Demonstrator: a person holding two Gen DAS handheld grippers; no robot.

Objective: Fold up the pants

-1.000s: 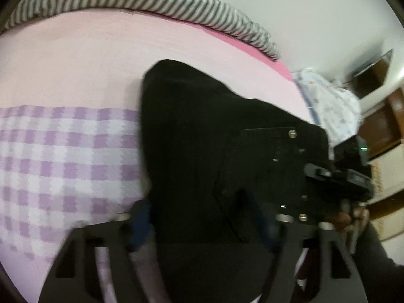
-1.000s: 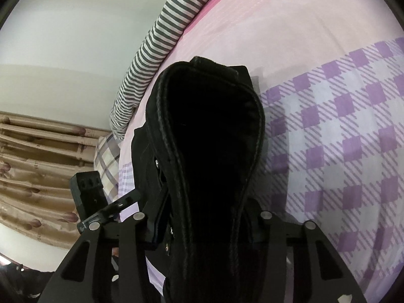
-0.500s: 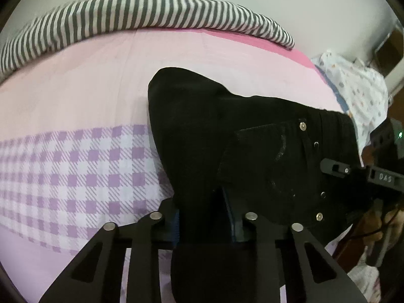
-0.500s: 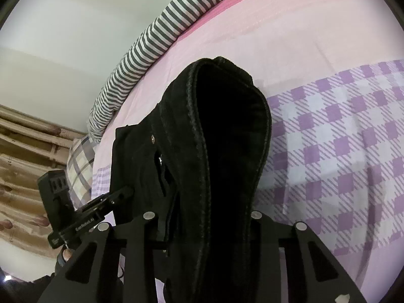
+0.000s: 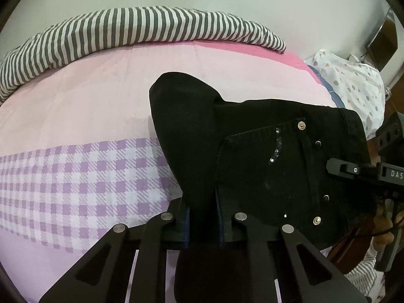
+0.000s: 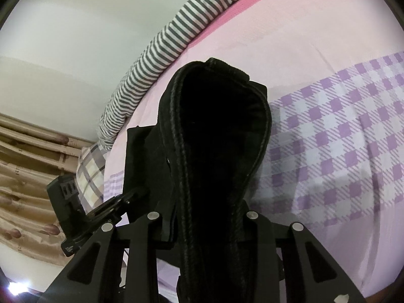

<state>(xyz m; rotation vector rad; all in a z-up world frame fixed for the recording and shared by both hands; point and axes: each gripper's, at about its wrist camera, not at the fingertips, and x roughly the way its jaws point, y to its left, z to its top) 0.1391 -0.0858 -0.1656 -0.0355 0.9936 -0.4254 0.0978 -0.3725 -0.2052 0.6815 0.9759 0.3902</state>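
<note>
Both the left tongs (image 5: 203,223) and right tongs (image 6: 202,227) are clamped on the black pants (image 5: 265,156), thick, limp denim that looks best gripped at its seamed edges.

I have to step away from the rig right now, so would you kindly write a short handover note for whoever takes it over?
Left gripper: shut on a bunched fold of the black pants.
Right gripper: shut on the pants' thick stitched edge, apparently the waistband end.
Where things are: the pants are held up between both grippers over the bed sheet, pocket with rivets facing the left camera. A striped blanket lies along the far edge of the bed.
Done: both ends gripped and raised.
Left: lay the pants down on the sheet, complete the fold, release. How many folds exist already cannot be told.
</note>
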